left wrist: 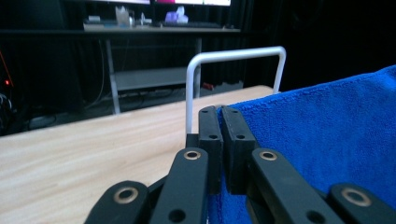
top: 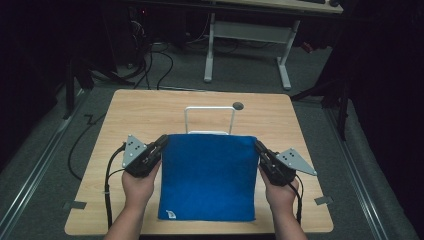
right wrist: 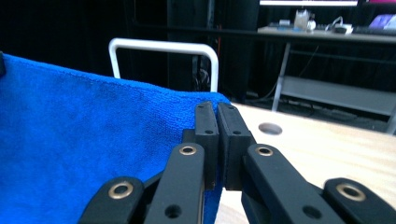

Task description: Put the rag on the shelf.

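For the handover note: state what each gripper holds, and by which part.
Both hold the blue towel: the left gripper is shut on its far left corner, the right gripper on its far right corner.

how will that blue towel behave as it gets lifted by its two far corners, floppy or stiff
Probably floppy: the blue towel is soft terry, so it should hang and sag between the left gripper and right gripper, each shut on a corner. It looks light for its size. The nap likely grips the pads well, though it might drag toward the white rack.
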A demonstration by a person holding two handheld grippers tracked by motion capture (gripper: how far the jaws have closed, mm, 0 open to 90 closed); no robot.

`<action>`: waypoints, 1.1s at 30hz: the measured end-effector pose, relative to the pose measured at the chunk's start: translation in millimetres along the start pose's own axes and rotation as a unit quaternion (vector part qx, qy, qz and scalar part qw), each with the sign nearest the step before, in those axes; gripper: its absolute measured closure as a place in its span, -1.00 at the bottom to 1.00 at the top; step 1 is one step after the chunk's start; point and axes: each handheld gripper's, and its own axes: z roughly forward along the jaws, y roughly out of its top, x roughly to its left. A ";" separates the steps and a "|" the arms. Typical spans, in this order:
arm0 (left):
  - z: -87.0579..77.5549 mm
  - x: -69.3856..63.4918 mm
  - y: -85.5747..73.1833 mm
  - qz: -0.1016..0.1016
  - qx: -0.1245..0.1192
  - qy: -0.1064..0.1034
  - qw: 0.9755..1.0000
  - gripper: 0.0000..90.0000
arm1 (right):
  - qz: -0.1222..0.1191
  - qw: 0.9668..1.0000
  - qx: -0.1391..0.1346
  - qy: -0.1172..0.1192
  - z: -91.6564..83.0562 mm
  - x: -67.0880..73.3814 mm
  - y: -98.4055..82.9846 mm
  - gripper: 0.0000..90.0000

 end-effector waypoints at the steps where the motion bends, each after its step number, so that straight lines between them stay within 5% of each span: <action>1: -1.7 -1.1 2.1 0.001 -0.006 0.000 1.000 0.95 | -0.001 1.000 -0.007 0.000 -2.2 1.2 2.9 0.96; 9: -13.8 -9.7 18.3 0.014 -0.046 -0.002 0.999 0.95 | -0.006 0.999 -0.043 0.002 -12.4 7.4 19.7 0.96; 18: -10.1 -15.7 39.9 0.031 -0.062 0.001 0.998 0.96 | -0.013 0.996 -0.084 0.001 -17.9 5.9 46.6 0.96; 25: -7.6 -17.7 71.0 0.062 -0.085 0.009 0.994 0.96 | -0.020 0.995 -0.096 -0.001 -18.7 -0.4 66.5 0.96; 33: 5.2 -8.3 94.6 0.070 -0.095 0.015 0.993 0.96 | -0.019 0.995 -0.102 -0.004 -10.5 -9.4 88.6 0.96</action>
